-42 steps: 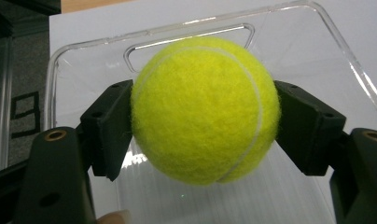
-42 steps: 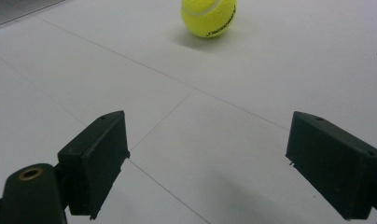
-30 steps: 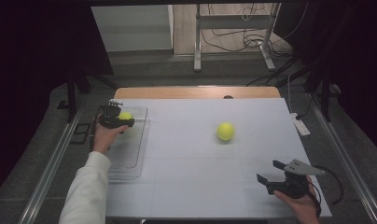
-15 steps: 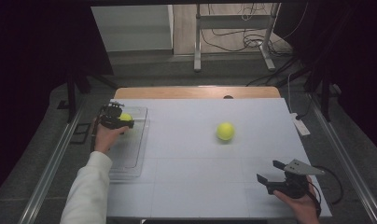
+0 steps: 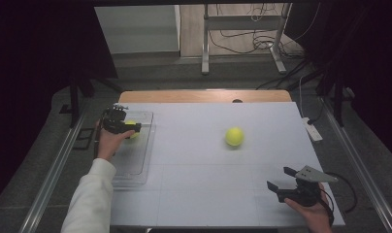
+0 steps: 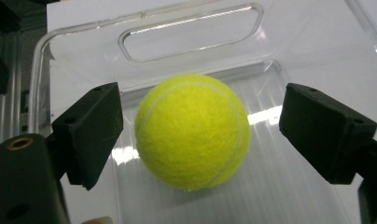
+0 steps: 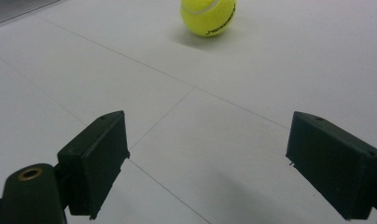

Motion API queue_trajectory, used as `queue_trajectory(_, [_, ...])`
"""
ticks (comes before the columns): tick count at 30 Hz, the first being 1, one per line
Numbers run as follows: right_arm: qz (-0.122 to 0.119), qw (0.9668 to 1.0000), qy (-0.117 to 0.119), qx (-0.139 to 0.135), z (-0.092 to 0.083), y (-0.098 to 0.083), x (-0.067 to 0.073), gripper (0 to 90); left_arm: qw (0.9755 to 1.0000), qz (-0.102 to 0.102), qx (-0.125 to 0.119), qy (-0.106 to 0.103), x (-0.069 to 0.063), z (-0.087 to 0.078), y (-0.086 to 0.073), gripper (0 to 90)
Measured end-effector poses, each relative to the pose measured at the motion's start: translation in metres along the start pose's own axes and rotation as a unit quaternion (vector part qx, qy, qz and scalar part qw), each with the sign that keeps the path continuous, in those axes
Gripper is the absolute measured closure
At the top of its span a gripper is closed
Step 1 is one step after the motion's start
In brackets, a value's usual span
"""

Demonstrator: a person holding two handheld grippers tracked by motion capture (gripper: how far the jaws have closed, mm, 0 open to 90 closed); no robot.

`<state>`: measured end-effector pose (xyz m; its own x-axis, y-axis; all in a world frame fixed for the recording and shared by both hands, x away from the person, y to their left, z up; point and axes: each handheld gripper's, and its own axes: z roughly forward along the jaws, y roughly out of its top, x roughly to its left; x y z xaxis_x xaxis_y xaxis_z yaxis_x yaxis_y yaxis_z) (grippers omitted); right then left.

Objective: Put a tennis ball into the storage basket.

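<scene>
A yellow tennis ball [image 6: 192, 130] rests on the floor of a clear plastic tray [image 6: 74, 42] at the table's left side. My left gripper [image 6: 203, 126] straddles the ball. Its jaws have just been opening, and a gap shows between each black pad and the ball. In the high view the left gripper [image 5: 120, 124] hovers over the tray's [image 5: 136, 160] far end beside that ball [image 5: 132, 127]. A second tennis ball [image 5: 234, 136] lies on the white table, right of centre. My right gripper [image 5: 279, 177] rests near the front right corner, open and holding nothing. In its own view this gripper [image 7: 214, 158] faces the second ball [image 7: 208, 16] from a distance.
The white tabletop [image 5: 199, 160] carries thin grid lines. A white power strip [image 5: 311, 128] lies at the table's right edge. Metal rails run along both sides of the table, and cables trail on the floor beyond it.
</scene>
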<state>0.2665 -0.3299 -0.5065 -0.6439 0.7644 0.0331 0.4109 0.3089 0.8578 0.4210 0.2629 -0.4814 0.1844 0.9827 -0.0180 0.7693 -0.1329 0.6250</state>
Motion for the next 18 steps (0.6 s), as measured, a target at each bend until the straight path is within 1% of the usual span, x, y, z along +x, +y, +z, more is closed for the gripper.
queue_trajectory(2, [0.0,1.0,0.0,0.0,0.0,0.0,0.0,12.7,1.0,0.001,-0.004,-0.002,0.0,-0.002,0.0,13.1])
queue_trajectory(4, [0.0,1.0,0.0,0.0,0.0,0.0,0.0,12.6,0.9998,0.001,-0.018,-0.013,-0.001,-0.008,0.0,13.1])
queue_trajectory(6, [0.0,1.0,0.0,0.0,0.0,0.0,0.0,12.6,0.9997,0.003,-0.021,-0.015,-0.002,-0.01,0.0,13.1])
queue_trajectory(7, [0.0,1.0,0.0,0.0,0.0,0.0,0.0,12.6,0.9994,-0.001,-0.028,-0.022,-0.002,-0.013,-0.001,12.9])
queue_trajectory(10, [0.001,1.0,0.0,0.0,0.0,0.0,0.0,12.7,0.9986,-0.007,-0.038,-0.036,-0.002,-0.017,-0.001,12.9])
queue_trajectory(11, [0.001,1.0,0.0,0.0,0.0,0.0,0.0,12.7,0.9986,-0.007,-0.038,-0.036,-0.002,-0.017,-0.001,12.8])
queue_trajectory(15, [-0.001,1.0,-0.002,0.002,0.001,0.0,0.001,12.7,0.9974,-0.005,-0.051,-0.05,-0.004,-0.023,-0.004,12.9])
queue_trajectory(18, [0.0,1.0,-0.002,0.002,0.001,0.0,0.0,12.7,0.9969,-0.006,-0.056,-0.055,-0.004,-0.025,-0.004,12.8])
